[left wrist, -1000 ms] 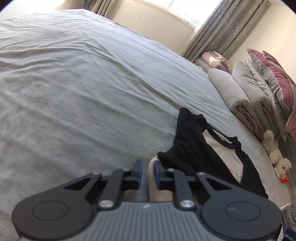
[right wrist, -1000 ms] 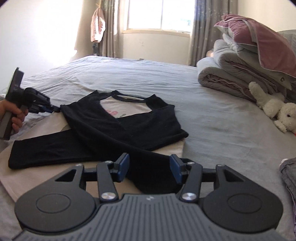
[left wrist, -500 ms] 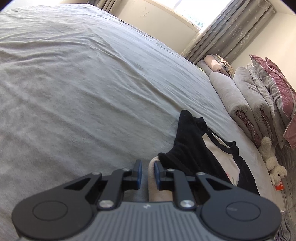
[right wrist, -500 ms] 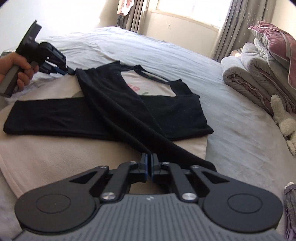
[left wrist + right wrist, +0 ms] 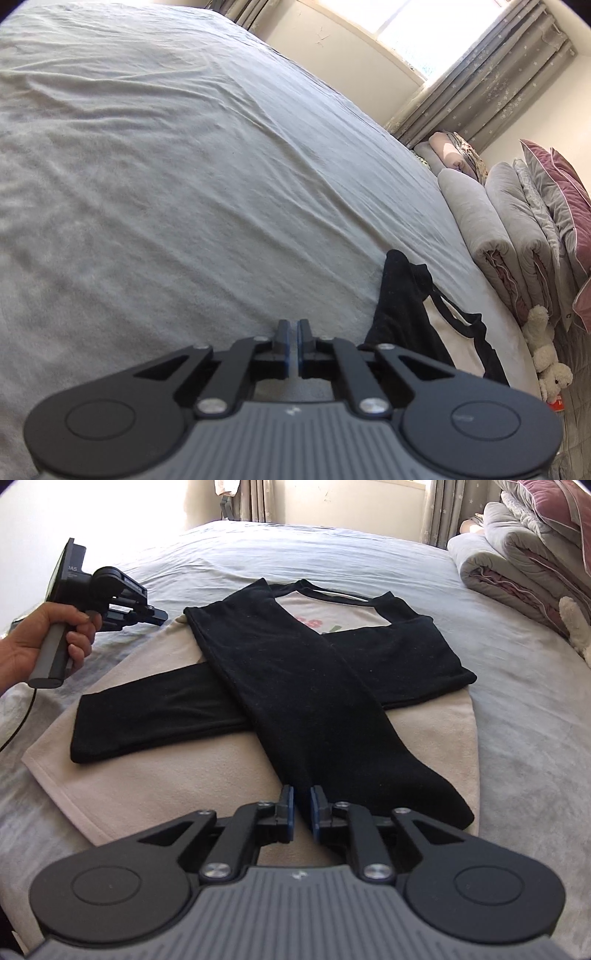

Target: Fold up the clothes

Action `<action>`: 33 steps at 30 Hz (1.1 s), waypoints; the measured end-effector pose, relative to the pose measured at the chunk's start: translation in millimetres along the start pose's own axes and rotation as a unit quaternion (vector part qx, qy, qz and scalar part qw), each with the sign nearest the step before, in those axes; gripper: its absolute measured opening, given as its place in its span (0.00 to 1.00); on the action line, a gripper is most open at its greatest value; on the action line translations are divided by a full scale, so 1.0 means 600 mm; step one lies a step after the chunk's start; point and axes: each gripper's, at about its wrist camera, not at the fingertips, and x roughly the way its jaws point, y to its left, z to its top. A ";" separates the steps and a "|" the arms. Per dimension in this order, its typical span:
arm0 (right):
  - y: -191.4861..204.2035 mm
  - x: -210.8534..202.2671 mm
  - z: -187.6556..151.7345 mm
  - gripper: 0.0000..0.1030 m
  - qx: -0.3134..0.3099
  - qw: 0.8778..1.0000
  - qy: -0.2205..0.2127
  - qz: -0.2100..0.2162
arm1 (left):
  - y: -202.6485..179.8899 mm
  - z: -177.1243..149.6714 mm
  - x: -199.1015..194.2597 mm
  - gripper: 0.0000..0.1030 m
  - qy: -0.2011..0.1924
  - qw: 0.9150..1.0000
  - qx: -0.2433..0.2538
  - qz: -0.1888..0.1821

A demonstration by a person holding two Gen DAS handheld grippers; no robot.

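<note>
Your right gripper (image 5: pixel 300 806) pinches a black sleeve (image 5: pixel 314 716), jaws narrowly apart.
Your left gripper (image 5: pixel 291 341), jaws nearly together and empty, sits beside the shirt (image 5: pixel 155 768), spread on the bed (image 5: pixel 528 686).

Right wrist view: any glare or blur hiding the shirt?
Right wrist: glare washes out the wall top left, but the shirt is evenly lit and sharp. Left wrist: window blown out, sheet slightly soft, fisheye bends the bed edge.
</note>
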 end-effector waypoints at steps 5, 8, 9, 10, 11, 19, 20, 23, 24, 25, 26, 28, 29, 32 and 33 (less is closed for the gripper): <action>-0.027 -0.034 0.011 0.22 0.060 0.997 -0.040 0.035 | -0.033 -0.002 -0.013 0.03 -0.010 0.999 0.032 -0.029; -0.059 -0.052 0.023 0.38 0.096 0.993 -0.065 0.035 | -0.051 -0.005 -0.018 0.09 -0.019 0.998 0.038 -0.055; -0.072 -0.053 0.027 0.38 0.104 0.992 -0.069 0.022 | -0.055 -0.009 -0.016 0.18 -0.019 0.997 0.037 -0.059; -0.086 -0.055 0.031 0.38 0.112 0.991 -0.072 0.010 | -0.060 -0.014 -0.010 0.32 -0.016 0.997 0.045 -0.052; -0.099 -0.056 0.034 0.38 0.120 0.990 -0.075 -0.003 | -0.065 -0.019 -0.004 0.37 -0.013 0.997 0.054 -0.046; -0.157 -0.020 -0.025 0.39 0.180 0.983 -0.015 -0.015 | -0.088 -0.047 0.028 0.30 0.001 0.992 0.125 0.014; -0.156 -0.022 -0.027 0.39 0.179 0.984 -0.016 -0.017 | -0.086 -0.046 0.028 0.29 0.001 0.993 0.120 0.014; -0.156 -0.039 -0.020 0.39 0.177 0.983 -0.035 -0.027 | -0.078 -0.045 0.027 0.29 0.001 0.994 0.110 0.011; -0.154 -0.048 -0.018 0.39 0.172 0.983 -0.054 -0.031 | -0.077 -0.045 0.026 0.29 0.001 0.994 0.110 0.011; -0.152 -0.056 -0.014 0.39 0.168 0.983 -0.069 -0.028 | -0.077 -0.045 0.026 0.29 0.002 0.994 0.109 0.010; -0.149 -0.064 -0.010 0.39 0.163 0.983 -0.085 -0.017 | -0.077 -0.045 0.026 0.29 0.002 0.994 0.109 0.011; -0.140 -0.062 -0.005 0.39 0.151 0.985 -0.086 0.001 | -0.078 -0.046 0.025 0.29 0.002 0.994 0.109 0.011; -0.134 -0.050 -0.006 0.37 0.143 0.987 -0.066 0.006 | -0.078 -0.045 0.025 0.29 0.002 0.994 0.107 0.010; -0.125 0.006 -0.023 0.18 0.136 0.991 0.015 0.004 | -0.077 -0.044 0.025 0.29 0.004 0.995 0.104 0.008; -0.126 0.003 -0.023 0.17 0.139 0.990 0.013 0.001 | -0.077 -0.044 0.025 0.29 0.005 0.994 0.104 0.008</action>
